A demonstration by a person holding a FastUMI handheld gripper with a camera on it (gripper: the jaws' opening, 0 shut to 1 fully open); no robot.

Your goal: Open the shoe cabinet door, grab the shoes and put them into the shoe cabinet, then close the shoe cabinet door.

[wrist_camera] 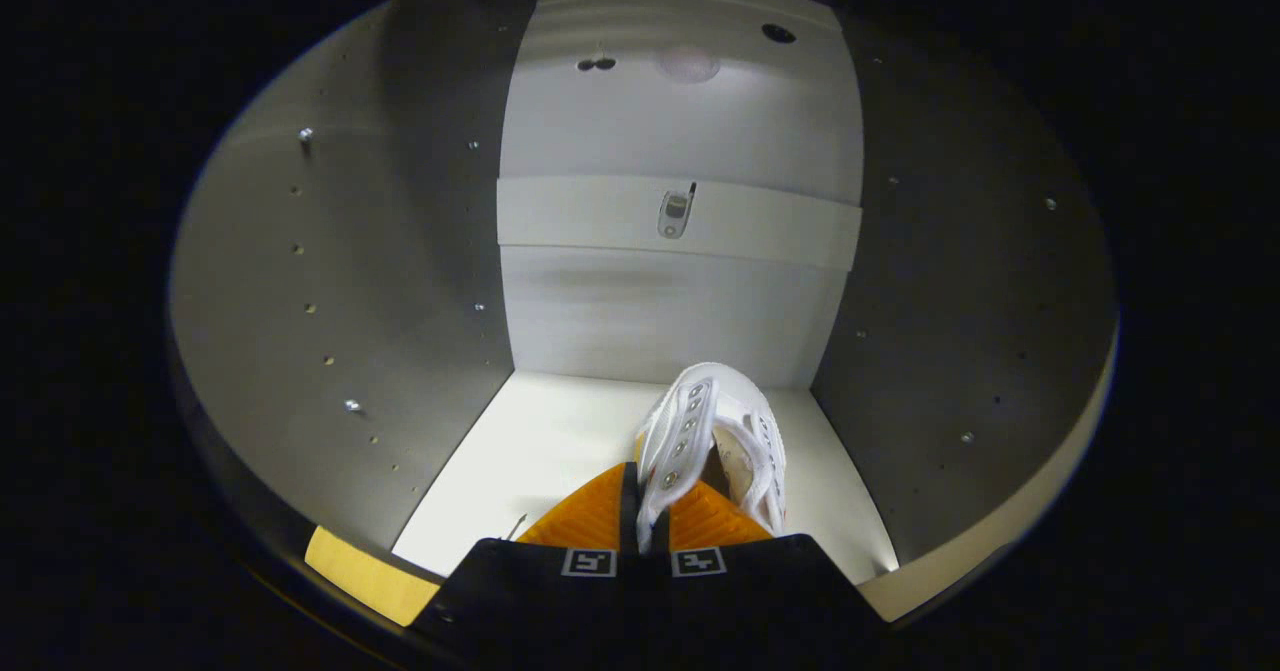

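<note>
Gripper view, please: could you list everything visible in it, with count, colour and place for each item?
Shoe: one, white, pinched by its eyelet edge between the fingers and hanging just ahead of them, over the cabinet floor.
Shoe cabinet: one, grey side walls and pale back panel, surrounding the gripper; small peg holes dot both walls.
Cabinet floor: one, white, below the shoe.
Cross rail: one, white, across the back panel.
Metal fitting: one, silver, on the middle of the cross rail.
Gripper: one, fingers closed on the shoe's edge, reaching into the cabinet.
</note>
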